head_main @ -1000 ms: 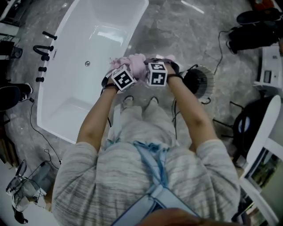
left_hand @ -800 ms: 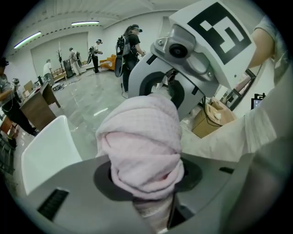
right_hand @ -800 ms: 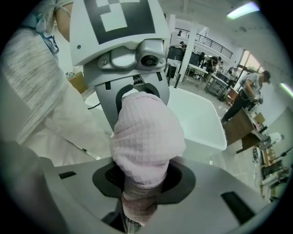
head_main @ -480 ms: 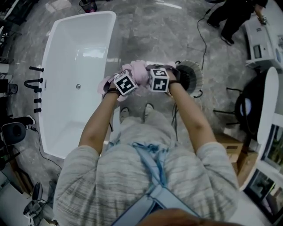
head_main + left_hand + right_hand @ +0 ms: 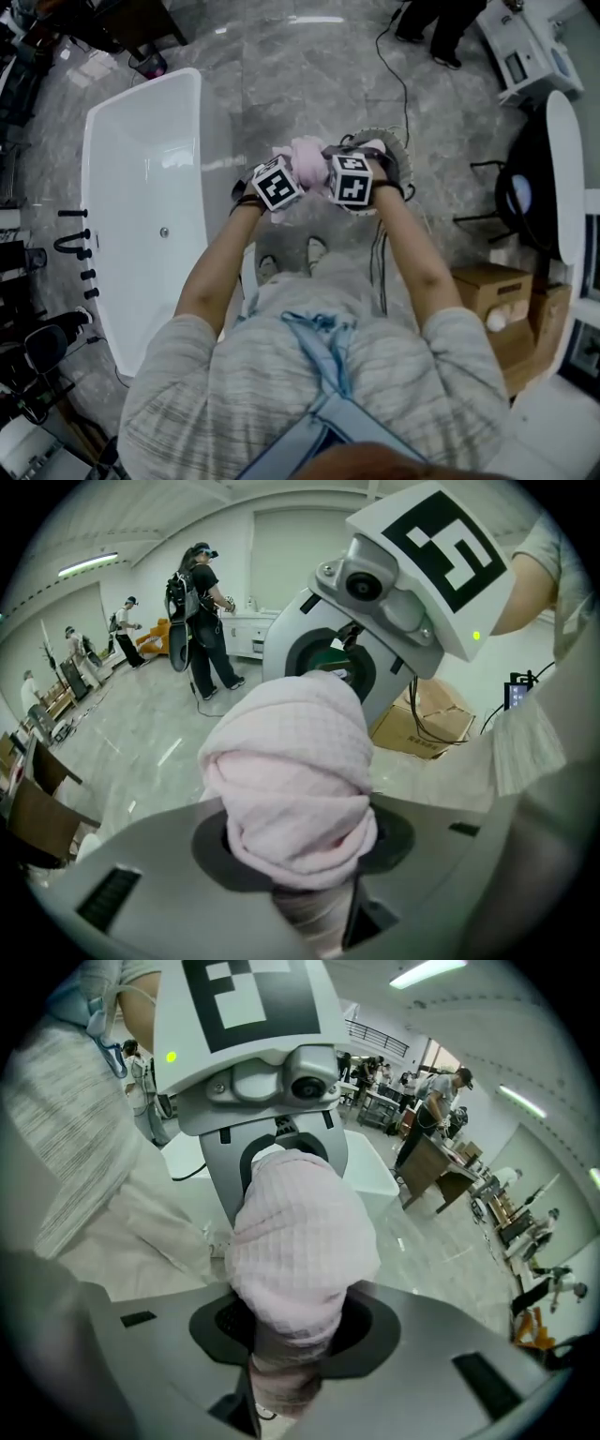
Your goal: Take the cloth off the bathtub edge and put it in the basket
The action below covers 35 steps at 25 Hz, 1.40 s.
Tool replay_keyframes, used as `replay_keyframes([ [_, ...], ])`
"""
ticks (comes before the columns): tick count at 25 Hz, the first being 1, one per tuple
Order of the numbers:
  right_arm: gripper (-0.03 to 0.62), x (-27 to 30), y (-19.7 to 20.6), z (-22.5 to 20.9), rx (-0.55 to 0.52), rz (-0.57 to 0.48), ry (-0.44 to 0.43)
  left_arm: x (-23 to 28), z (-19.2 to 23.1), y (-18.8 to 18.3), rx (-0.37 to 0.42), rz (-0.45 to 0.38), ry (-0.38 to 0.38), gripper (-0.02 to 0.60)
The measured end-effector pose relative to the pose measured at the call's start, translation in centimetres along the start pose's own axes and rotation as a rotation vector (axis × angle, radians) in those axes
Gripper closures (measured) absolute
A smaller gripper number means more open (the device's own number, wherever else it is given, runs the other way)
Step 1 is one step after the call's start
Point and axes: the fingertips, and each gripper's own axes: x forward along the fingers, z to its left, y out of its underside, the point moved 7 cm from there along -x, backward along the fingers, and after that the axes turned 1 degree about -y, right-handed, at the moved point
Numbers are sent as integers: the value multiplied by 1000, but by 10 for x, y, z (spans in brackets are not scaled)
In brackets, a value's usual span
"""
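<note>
cloth [image 5: 305, 161]: pale pink, fine waffle check
tub [image 5: 141, 187]: glossy white, left of frame
floor [image 5: 281, 66]: grey marble, paler veins
cubes [image 5: 277, 184]: white, black square markers
left gripper [image 5: 314, 916]: matt grey shell, dark recess
taps [image 5: 73, 246]: black, left edge
shirt [image 5: 281, 375]: fine grey and white stripes
strap [image 5: 323, 342]: light blue
box [image 5: 487, 286]: brown, right of frame
basket [image 5: 405, 155]: pale rim, dark inside

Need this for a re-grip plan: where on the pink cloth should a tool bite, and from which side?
Probably best to take a bunched end, not the loose middle. The cloth is gathered into a thick wad, so an end fills the jaws. Come at it end-on, from opposite sides, as the left tool and right tool do now, each shut on one end and facing the other.
</note>
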Motion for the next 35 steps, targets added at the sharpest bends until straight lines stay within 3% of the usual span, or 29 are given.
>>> replay_keyframes([
  [9,445,-46,78,-9,163,-6,91,26,-5,-96,199,-7,50,387],
  [20,445,-76,158,-23,303,-4,158,66,-1,-178,360,27,88,387],
  [35,442,-73,233,-40,388,50,113,128,5,-237,452,78,169,385],
])
